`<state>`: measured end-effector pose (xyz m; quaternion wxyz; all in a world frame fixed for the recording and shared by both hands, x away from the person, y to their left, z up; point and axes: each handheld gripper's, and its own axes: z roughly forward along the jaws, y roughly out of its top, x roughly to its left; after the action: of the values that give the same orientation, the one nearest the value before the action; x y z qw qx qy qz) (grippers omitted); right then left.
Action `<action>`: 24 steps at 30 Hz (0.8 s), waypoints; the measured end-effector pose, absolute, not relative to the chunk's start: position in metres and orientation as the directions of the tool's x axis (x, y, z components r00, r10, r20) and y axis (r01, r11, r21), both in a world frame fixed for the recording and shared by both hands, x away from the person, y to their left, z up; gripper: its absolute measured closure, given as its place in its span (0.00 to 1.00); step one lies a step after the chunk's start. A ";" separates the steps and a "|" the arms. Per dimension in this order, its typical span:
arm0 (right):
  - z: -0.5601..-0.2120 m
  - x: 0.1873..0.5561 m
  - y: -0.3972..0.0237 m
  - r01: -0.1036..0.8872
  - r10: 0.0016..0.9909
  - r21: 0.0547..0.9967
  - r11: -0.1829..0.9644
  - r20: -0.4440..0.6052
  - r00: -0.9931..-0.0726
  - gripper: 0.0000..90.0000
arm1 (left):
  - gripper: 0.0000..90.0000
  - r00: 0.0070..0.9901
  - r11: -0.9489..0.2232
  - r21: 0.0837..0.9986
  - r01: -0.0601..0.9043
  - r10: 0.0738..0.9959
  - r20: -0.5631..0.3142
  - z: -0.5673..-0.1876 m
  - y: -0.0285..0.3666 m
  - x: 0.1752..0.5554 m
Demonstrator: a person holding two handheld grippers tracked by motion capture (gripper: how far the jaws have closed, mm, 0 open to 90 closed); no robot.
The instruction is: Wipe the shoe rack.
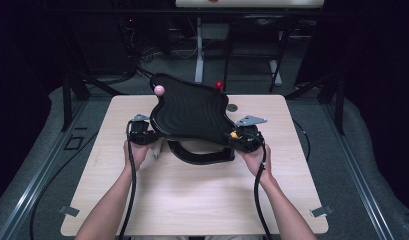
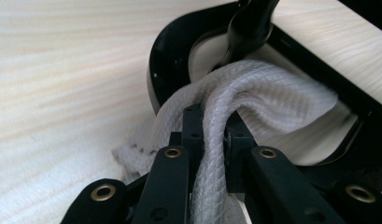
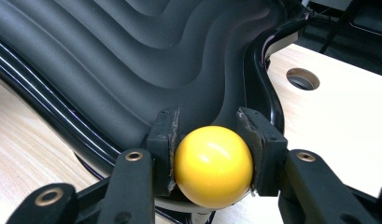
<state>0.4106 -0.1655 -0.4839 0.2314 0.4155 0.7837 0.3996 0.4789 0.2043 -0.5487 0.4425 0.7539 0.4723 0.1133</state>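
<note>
We have both hands low at the near edge of a black wavy tray point(image 1: 189, 112), which sits tilted on its black stand point(image 1: 202, 156) in the middle of the pale wooden surface point(image 1: 192, 200). Our right gripper point(image 1: 246, 137) has its fingers point(image 3: 161, 144) closed on the yellow ball point(image 3: 213, 165), a knob at the tray's near right corner. Our left gripper point(image 1: 141, 134) is pinched tight on a white cloth point(image 2: 254, 93), whose bunched fold runs up between the fingers point(image 2: 193, 126) and drapes over the stand's base.

We judge the step in hand to be steadying the tray by its yellow knob while the cloth is brought in beneath it, down by the stand. The next move calls for easing the cloth along the base or up to the ribbed tray without letting the right grip slip, since the tray looks free to rock.

Around us: a pink ball point(image 1: 159, 89) at the tray's far left corner, a red ball point(image 1: 219, 85) at the far right, a round hole point(image 1: 232, 107) in the surface just beyond. The stand's curved arm point(image 2: 249, 28) rises right in the cloth's path, and the low tray edge crowds the left hand.
</note>
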 end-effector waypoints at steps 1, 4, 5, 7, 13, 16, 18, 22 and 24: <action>-0.484 0.411 -0.166 0.466 0.836 0.818 0.336 -0.031 -0.548 0.66 | 0.91 0.525 -0.155 0.771 0.617 0.812 -0.257 -0.551 0.205 0.479; -0.484 0.411 -0.165 0.466 0.837 0.819 0.334 -0.030 -0.547 0.66 | 0.90 0.523 -0.164 0.764 0.624 0.814 -0.252 -0.557 0.204 0.479; -0.484 0.411 -0.165 0.466 0.837 0.820 0.334 -0.030 -0.547 0.66 | 0.90 0.519 -0.167 0.761 0.626 0.818 -0.248 -0.560 0.203 0.479; -0.484 0.410 -0.165 0.466 0.837 0.819 0.334 -0.031 -0.546 0.66 | 0.90 0.517 -0.168 0.755 0.634 0.818 -0.252 -0.564 0.202 0.478; -0.484 0.410 -0.165 0.465 0.838 0.821 0.332 -0.030 -0.545 0.66 | 0.90 0.502 -0.171 0.739 0.652 0.828 -0.251 -0.575 0.201 0.478; -0.484 0.410 -0.165 0.465 0.838 0.820 0.334 -0.032 -0.545 0.66 | 0.90 0.497 -0.163 0.740 0.653 0.829 -0.256 -0.576 0.201 0.478; -0.484 0.410 -0.165 0.465 0.837 0.818 0.337 -0.035 -0.545 0.66 | 0.90 0.493 -0.157 0.745 0.648 0.832 -0.253 -0.574 0.202 0.478; -0.484 0.410 -0.165 0.462 0.836 0.820 0.337 -0.035 -0.548 0.66 | 0.90 0.490 -0.142 0.756 0.639 0.832 -0.258 -0.565 0.202 0.478; -0.484 0.410 -0.165 0.462 0.835 0.819 0.340 -0.037 -0.549 0.66 | 0.90 0.503 -0.153 0.761 0.630 0.827 -0.251 -0.559 0.202 0.479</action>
<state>0.4104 -0.1654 -0.4840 0.2339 0.4135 0.7844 0.3987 0.4787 0.2023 -0.5592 0.4336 0.7507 0.4854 0.1134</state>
